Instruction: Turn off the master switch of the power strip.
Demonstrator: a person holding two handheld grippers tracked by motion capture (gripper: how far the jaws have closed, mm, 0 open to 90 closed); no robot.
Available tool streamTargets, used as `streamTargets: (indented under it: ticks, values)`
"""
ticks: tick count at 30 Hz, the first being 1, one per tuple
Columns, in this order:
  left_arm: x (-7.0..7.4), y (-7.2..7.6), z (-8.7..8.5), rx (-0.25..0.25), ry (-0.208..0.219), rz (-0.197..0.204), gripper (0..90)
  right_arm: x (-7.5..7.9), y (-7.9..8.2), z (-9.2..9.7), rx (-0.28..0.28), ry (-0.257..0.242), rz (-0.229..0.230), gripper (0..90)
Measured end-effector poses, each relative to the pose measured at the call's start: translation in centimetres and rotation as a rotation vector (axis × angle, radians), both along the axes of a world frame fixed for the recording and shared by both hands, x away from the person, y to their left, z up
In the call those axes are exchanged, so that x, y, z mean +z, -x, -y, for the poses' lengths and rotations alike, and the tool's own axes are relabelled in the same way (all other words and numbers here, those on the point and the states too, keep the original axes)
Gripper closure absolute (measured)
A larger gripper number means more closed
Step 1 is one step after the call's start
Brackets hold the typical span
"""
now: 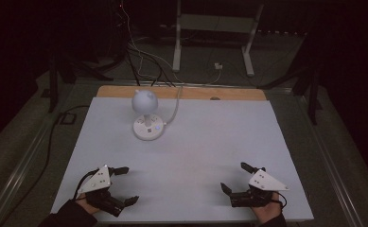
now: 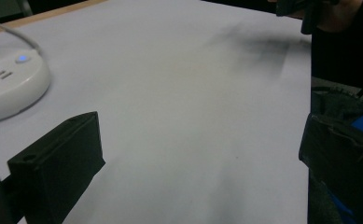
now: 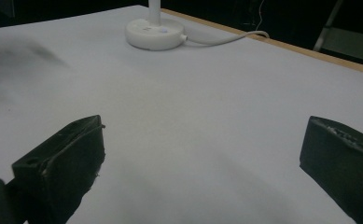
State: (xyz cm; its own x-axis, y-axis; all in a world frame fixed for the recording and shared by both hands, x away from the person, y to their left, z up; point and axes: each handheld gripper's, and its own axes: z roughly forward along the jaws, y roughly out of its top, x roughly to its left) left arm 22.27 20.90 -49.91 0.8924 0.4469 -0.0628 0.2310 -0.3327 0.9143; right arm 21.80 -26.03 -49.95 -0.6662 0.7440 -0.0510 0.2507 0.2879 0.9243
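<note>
There was one white lamp, with one round base and one globe-shaped head, standing on one pale surface. One white cable ran from the lamp's base. Two grippers were nearer the person than the lamp: one left gripper and one right gripper, each with two black jaws.

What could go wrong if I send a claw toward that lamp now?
1. The lamp carries a round head over a narrow stem; a push up high would probably tip it.
2. Its cable trails off the round base toward the table's far edge, so a claw could snag it and drag the lamp.
3. The left claw and right claw both stand open at the near edge; the scene is dim, so depth may be misjudged.
</note>
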Motion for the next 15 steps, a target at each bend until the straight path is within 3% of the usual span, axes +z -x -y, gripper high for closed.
streamTargets:
  ticks: [15]
  values:
    - [3.0, -1.6, 1.4, -0.009, 0.014, 0.015, 0.3, 0.0, 0.2, 0.0, -0.005, -0.004, 0.007, 0.0]
